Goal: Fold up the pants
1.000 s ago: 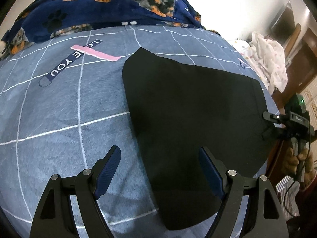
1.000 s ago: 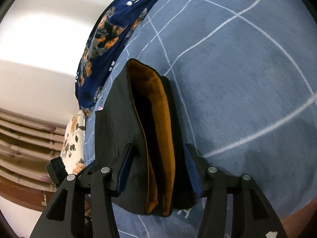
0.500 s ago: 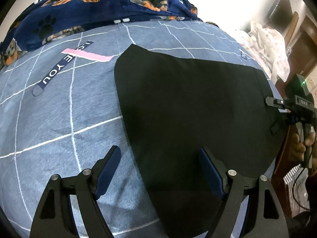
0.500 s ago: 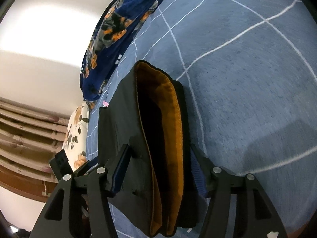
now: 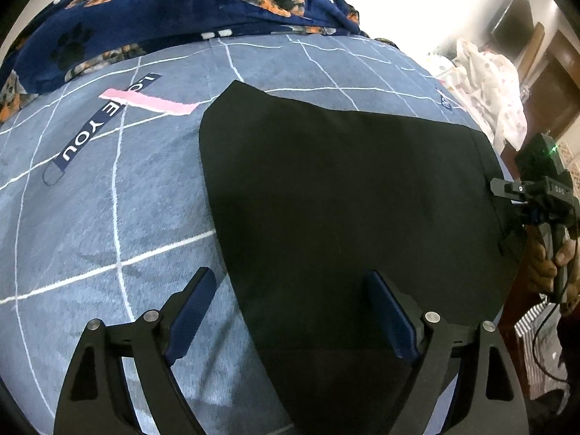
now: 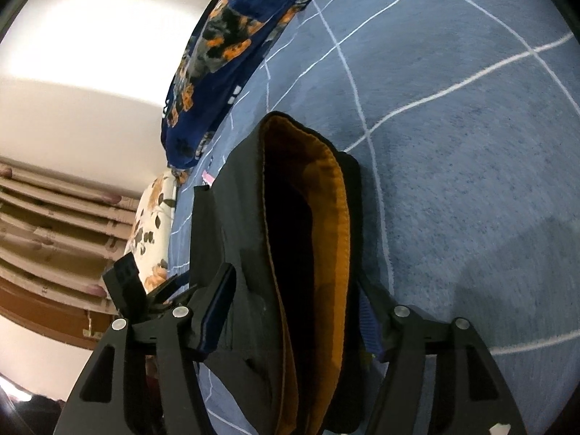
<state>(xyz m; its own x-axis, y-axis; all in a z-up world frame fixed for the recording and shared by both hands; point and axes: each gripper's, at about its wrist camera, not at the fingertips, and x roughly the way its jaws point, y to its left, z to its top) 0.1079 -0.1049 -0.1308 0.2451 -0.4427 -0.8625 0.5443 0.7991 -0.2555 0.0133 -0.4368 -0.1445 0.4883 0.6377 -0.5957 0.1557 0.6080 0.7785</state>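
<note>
Both tongs are opening over black pants (image 5: pixel 348 210) (orange-lined) on the bedspread (image 5: pixel 108 224)

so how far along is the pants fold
Done: the black pants lie flat, folded into a compact panel on the blue bedsheet.
In hand: the right gripper straddles the orange-lined waistband, jaws opening; the left gripper hovers open over the near edge.
Left: probably one last fold or tidy-up.

A bed (image 5: pixel 90 224) in a blue grid-lined sheet carried folded black pants (image 5: pixel 344 199) at near right and a dog-print navy blanket (image 5: pixel 174 11) along its far edge
</note>
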